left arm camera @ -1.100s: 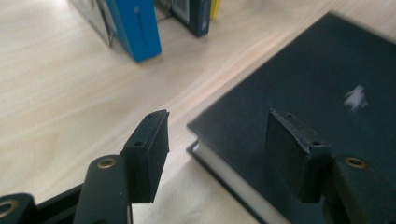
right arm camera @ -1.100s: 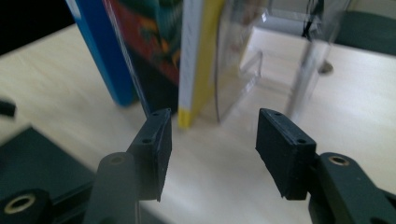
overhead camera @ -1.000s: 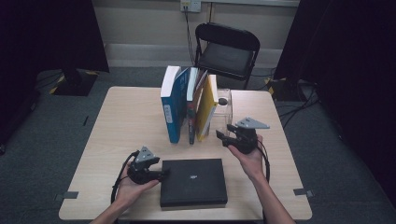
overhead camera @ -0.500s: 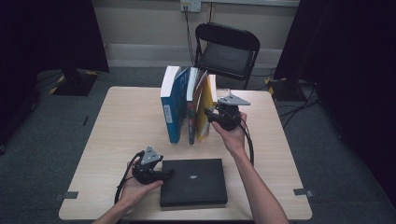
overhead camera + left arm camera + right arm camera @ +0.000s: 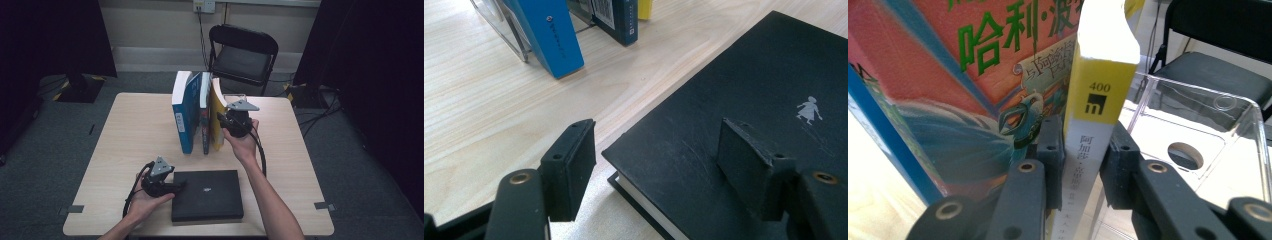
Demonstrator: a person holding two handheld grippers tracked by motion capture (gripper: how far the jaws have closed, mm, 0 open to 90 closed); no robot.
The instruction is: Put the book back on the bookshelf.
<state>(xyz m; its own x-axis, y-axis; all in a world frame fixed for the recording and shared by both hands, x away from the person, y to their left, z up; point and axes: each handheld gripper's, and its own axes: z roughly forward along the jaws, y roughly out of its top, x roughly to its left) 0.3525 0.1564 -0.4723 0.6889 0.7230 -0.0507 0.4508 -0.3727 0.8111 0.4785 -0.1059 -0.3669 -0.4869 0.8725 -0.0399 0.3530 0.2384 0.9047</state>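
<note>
My right gripper [image 5: 226,121] has just been closing on the yellow book [image 5: 1098,115] – in the right gripper view both pads sit against its spine, one each side, gripping it. That book stands upright at the right end of the row of books near the far edge of the table [image 5: 140,130], beside a clear plastic bookend [image 5: 1208,145]. Next to it stand a dark book [image 5: 204,120] and a blue book [image 5: 184,117]. My left gripper [image 5: 175,187] has its jaws apart and holds nothing – one pad hangs over the corner of the black book [image 5: 749,100], which lies flat by the near edge, the other over bare wood
</note>
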